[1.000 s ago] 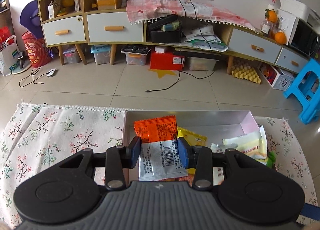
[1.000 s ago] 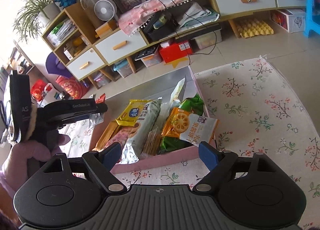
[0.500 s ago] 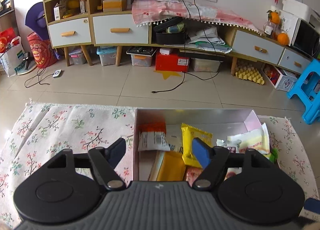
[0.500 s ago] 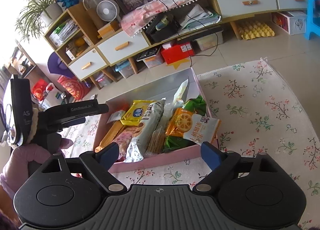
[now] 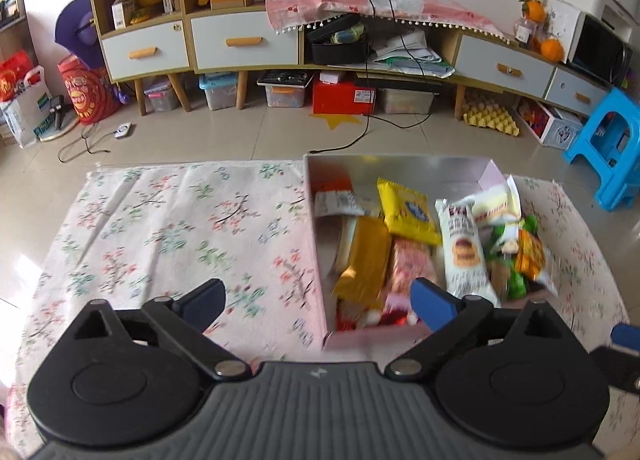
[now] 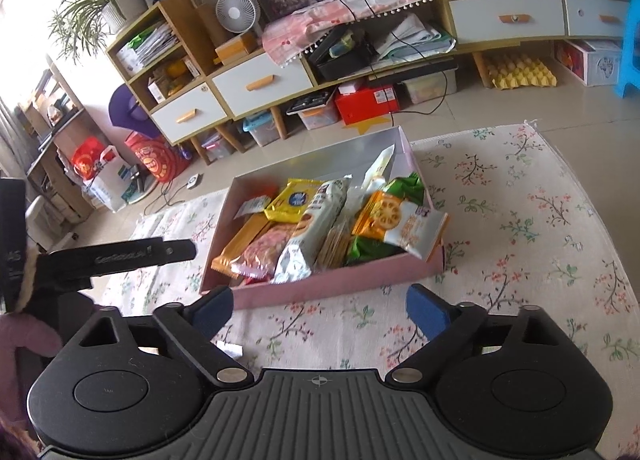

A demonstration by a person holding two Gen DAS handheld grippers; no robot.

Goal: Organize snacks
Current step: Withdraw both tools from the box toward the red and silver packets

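- Left tool (image 5: 316, 300) gapes wide and empty at the box (image 5: 316, 244) edge, likely between picks
- Right tool (image 6: 318, 306) wide, holding nothing
- Snacks (image 6: 320, 220) lie piled in the box on the bench (image 6: 520, 220), grouped for tidiness

Left gripper (image 5: 318, 302): fingers (image 5: 204, 302) spread wide apart, blue pads facing inward, nothing held between them, body level and pointing forward. Right gripper (image 6: 320, 310): fingers (image 6: 426, 316) likewise spread wide and empty, tilted slightly downward. Seen from the right wrist view, left gripper's black body reaching in from the left edge, gripped by a hand (image 6: 28, 340) in a pinkish sleeve or glove, partly cut off by the frame.
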